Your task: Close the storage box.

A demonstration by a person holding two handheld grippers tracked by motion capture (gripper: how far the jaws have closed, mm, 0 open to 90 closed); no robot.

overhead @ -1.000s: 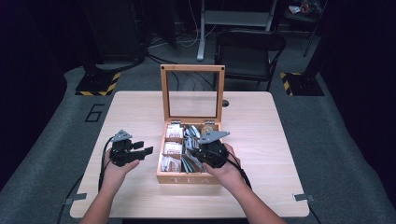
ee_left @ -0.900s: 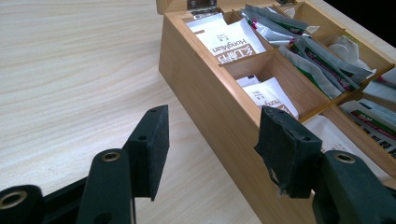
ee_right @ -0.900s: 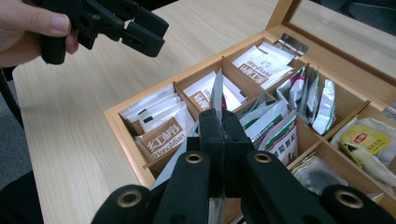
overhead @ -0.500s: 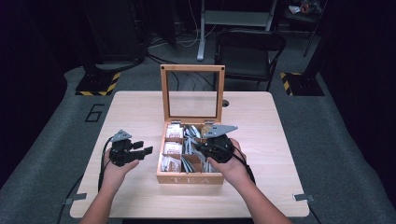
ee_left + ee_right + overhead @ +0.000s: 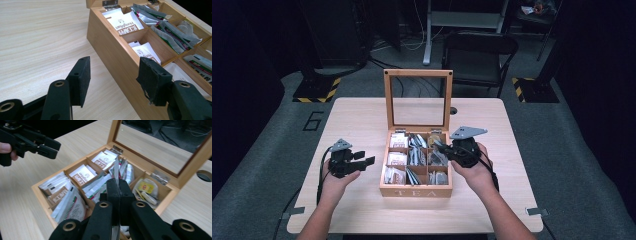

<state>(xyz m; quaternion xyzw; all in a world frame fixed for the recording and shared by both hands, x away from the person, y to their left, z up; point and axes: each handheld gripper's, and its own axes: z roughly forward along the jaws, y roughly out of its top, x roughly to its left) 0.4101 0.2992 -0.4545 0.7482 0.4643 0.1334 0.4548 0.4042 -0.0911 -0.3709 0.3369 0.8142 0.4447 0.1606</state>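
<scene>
The right tool pinches a thin, flat silvery foil sachet edge-on, its print unreadable, above the compartmented bamboo tea box; the left tool stands released.

We see a pale wooden tabletop carrying 1 open wooden tea box near its middle, lid upright, with a round hole just behind it.
</scene>
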